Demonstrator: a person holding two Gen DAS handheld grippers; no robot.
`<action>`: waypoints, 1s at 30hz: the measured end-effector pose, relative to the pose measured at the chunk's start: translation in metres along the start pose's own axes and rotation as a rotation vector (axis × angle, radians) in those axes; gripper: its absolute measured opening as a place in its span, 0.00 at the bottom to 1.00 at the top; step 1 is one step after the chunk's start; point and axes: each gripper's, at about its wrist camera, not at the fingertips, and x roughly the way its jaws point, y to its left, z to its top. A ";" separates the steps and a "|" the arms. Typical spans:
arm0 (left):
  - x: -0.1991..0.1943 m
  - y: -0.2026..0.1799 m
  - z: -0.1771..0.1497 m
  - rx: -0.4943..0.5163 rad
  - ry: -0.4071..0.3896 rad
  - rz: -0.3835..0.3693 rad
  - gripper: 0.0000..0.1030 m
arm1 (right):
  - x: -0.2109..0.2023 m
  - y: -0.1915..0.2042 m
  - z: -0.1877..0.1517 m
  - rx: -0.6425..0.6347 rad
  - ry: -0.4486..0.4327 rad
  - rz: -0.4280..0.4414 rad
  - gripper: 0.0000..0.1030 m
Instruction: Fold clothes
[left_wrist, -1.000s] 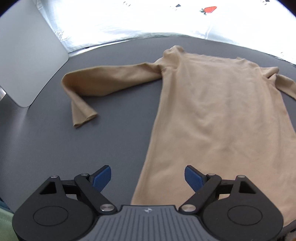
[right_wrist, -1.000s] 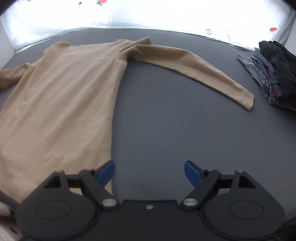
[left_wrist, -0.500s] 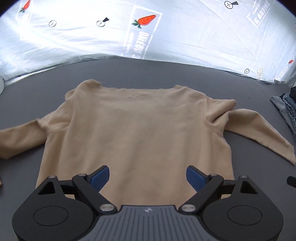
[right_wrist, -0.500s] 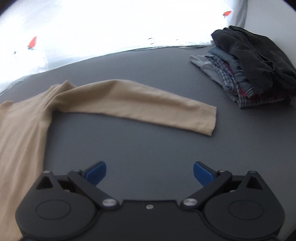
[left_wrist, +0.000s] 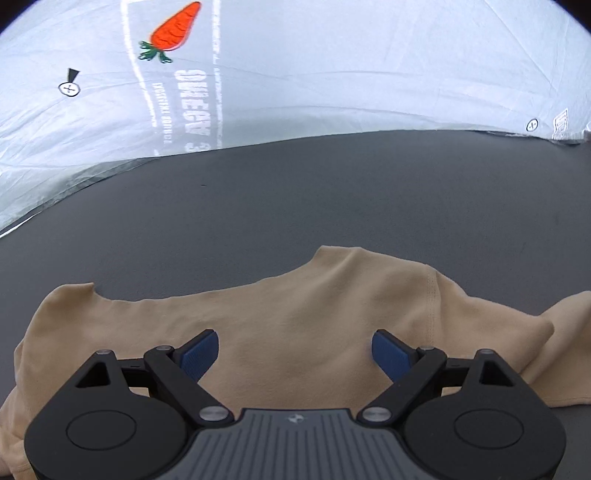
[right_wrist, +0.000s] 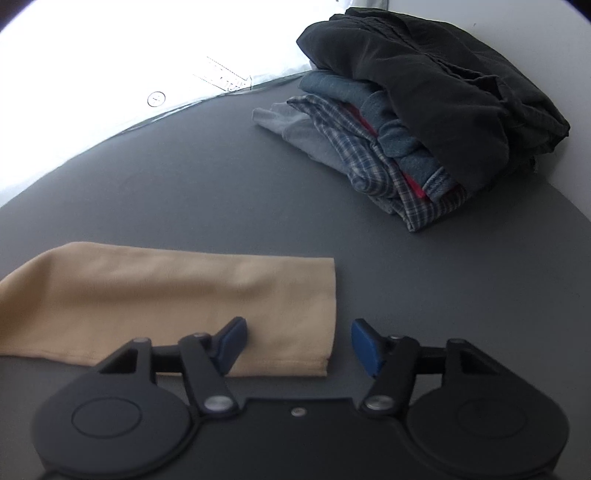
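A tan shirt (left_wrist: 295, 332) lies flat on the counter, neckline far, its sleeve (right_wrist: 177, 295) stretched sideways.

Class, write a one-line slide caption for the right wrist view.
Right gripper closing around the tan sleeve cuff, folded clothes pile behind on the grey table.

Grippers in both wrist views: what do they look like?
Both are alike. The left gripper has black linkage arms with silver pivot screws, round black housings, a ribbed grey centre plate with a small logo, and blue textured fingertips. The right gripper shows a plain black body.
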 end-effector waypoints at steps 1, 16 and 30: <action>0.002 -0.002 -0.001 -0.004 -0.007 -0.005 0.89 | -0.001 0.000 0.000 0.008 -0.006 0.009 0.26; 0.014 0.000 -0.003 -0.140 -0.006 0.013 1.00 | -0.045 -0.039 -0.025 -0.020 0.059 -0.280 0.02; 0.015 0.000 0.001 -0.196 -0.005 0.066 1.00 | -0.034 -0.025 -0.054 -0.168 0.190 -0.463 0.03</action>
